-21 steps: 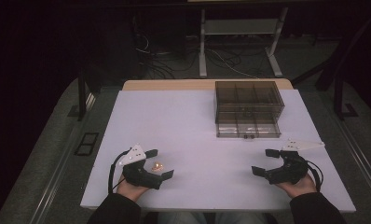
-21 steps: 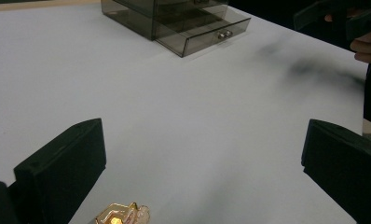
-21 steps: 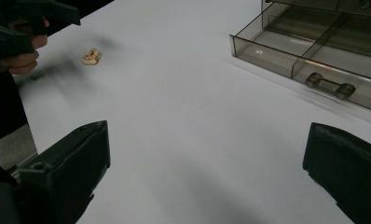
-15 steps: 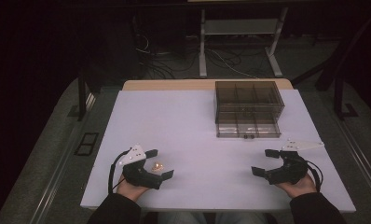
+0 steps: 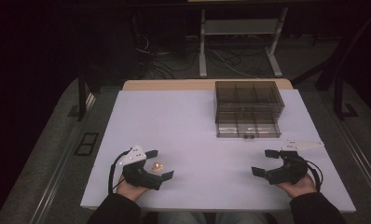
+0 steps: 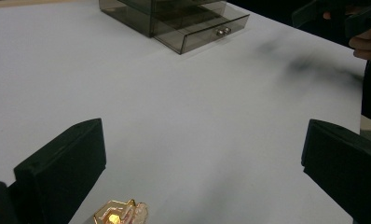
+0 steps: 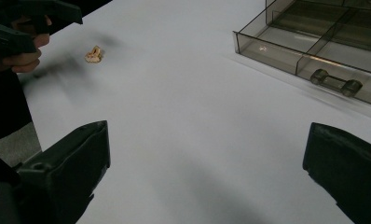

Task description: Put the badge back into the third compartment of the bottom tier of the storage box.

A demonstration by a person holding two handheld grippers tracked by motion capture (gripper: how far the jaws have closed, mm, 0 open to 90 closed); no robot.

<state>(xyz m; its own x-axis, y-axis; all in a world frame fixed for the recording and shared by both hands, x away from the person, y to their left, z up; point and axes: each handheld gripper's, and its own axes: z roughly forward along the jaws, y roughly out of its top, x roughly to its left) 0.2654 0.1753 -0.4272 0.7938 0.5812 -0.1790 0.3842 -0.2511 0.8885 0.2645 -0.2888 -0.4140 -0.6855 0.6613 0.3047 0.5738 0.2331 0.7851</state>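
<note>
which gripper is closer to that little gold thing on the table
Left. The left gripper has the small gold object lying between its open jaws. The right gripper is open too, far across the table, nearer the drawer box.

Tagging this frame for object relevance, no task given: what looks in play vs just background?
Likely in play:
- small gold object, on the table between the left gripper's open jaws
- smoked clear drawer box, bottom drawer pulled out
- right gripper, open, holding nothing

Background:
- white table
- cables and metal stand on the floor beyond
</note>
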